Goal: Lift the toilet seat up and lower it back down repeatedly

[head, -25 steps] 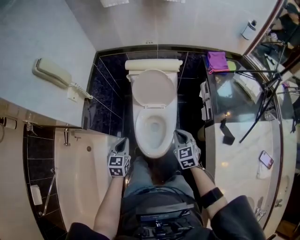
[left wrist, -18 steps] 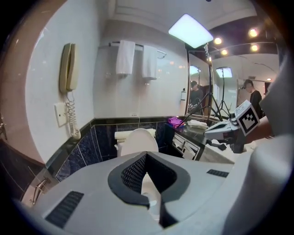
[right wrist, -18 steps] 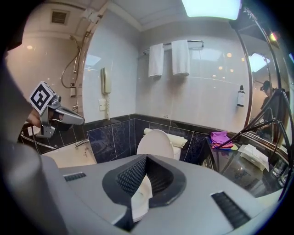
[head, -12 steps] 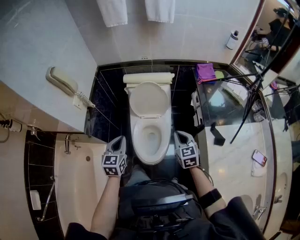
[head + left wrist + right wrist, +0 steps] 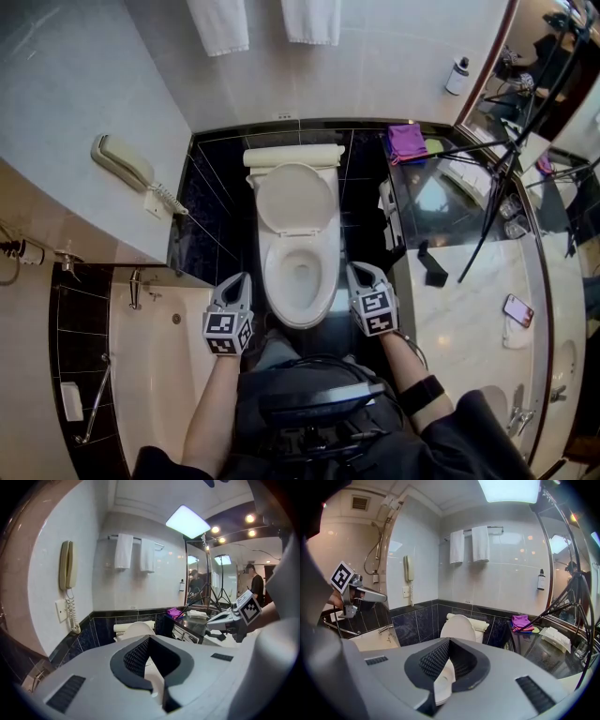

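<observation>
The toilet seat stands up, leaning back against the tank, which leaves the bowl open. From above I cannot tell for sure whether the ring is up with the lid or lies on the rim. The bowl seems to hold only a little water at the bottom.

The left tongs and right tongs hang on either side of the bowl's front end, near it but touching nothing. Both are closed with nothing between the jaws; only the white bowl shows past them. Held clear and level with each other like this, they look paused between strokes, so the next move is probably a reach forward to the seat.

To the left, the bathtub shows nothing in it. To the right, the desk carries a purple cloth and a phone.
</observation>
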The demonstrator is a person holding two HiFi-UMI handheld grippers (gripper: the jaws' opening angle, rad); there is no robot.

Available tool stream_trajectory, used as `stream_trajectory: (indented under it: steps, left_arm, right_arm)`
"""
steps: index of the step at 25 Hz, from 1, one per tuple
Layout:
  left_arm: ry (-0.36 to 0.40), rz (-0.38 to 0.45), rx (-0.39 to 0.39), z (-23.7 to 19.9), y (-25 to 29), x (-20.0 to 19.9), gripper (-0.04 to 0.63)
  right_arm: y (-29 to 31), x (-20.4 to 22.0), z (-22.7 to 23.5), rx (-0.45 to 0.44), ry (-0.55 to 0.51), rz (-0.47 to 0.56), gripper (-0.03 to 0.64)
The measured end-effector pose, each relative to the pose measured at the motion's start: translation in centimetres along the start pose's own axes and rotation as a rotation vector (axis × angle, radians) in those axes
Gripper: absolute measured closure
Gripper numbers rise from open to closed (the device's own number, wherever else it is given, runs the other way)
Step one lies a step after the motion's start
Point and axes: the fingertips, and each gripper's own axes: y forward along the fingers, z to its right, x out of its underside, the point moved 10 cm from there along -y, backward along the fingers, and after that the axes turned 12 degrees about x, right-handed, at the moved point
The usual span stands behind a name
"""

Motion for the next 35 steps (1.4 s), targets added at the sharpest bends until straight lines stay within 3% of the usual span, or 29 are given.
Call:
stream_trajectory:
  steps: [14,22,27,31,35]
  left_arm:
    - [0.067,0.007,0.003,-0.6,1.5,-0.2,0.595]
    - [0.121,-0.021,0.035,-1.8,3.8,0.7,0.595]
    - [0.148,-0.052,0.063,-2.6,6.0,2.2,0.595]
    - [0.141,-0.094,0.097,-3.5,8.1,4.2,0.595]
    - [0.169,-0.120,0.115,-4.1,10.4,6.7,0.595]
  right_arm:
    - [2.1,2.6,0.5,0.033,0.074,-0.068,0.594]
    - [5.0,7.0,0.8,0.025,0.244,-0.203,0.444]
    - [7.1,10.8,0.8,0.019,0.387,-0.308,0.402]
    - [9.4,15.0,0.4,0.032,0.438,-0.394,0.353]
    - [11.9,20.1,0.3,0.037,0.511,-0.464,0.348]
